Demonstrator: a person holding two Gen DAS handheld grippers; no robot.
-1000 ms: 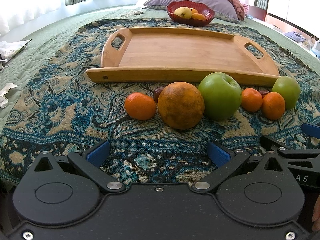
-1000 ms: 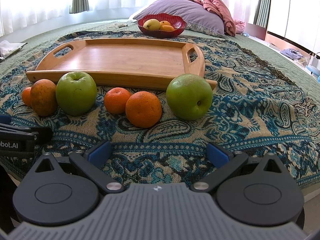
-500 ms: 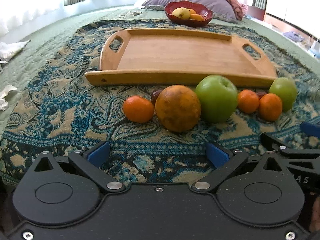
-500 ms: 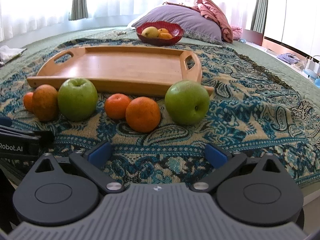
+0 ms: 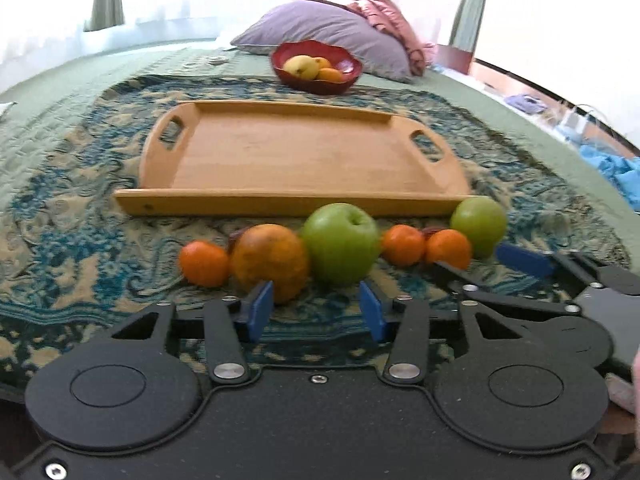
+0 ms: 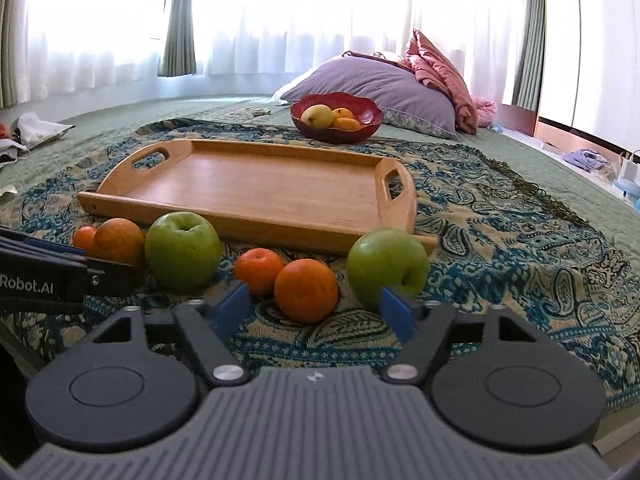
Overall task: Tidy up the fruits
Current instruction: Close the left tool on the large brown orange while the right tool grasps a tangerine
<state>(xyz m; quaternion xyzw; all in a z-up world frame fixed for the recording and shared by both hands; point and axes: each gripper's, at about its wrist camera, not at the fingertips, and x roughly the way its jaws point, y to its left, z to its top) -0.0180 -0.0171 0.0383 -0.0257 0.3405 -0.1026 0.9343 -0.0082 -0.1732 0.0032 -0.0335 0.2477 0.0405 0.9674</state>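
Observation:
A row of fruit lies on the patterned blanket in front of an empty wooden tray (image 5: pixel 296 160) (image 6: pixel 264 188). From the left: a small orange (image 5: pixel 203 263), a large dull orange (image 5: pixel 270 262) (image 6: pixel 119 240), a green apple (image 5: pixel 341 242) (image 6: pixel 182 252), two small oranges (image 5: pixel 403 245) (image 5: pixel 448 249) (image 6: pixel 259 265) (image 6: pixel 306 290), and a second green apple (image 5: pixel 478 224) (image 6: pixel 387 268). My left gripper (image 5: pixel 316 312) is open and empty, just short of the large orange and first apple. My right gripper (image 6: pixel 314 312) is open and empty, just short of the nearest small orange.
A red bowl (image 5: pixel 318 66) (image 6: pixel 335 117) with a pear and oranges stands behind the tray, before a purple pillow (image 6: pixel 380 92). Crumpled paper (image 6: pixel 36 128) lies at the far left. The bed's right edge (image 6: pixel 592 184) drops to the floor with blue cloth (image 5: pixel 616 172).
Both grippers have tilted up and drawn back a little, so the fruit sits farther off. Both pairs of jaws have narrowed but stay open. The fruit has not moved.

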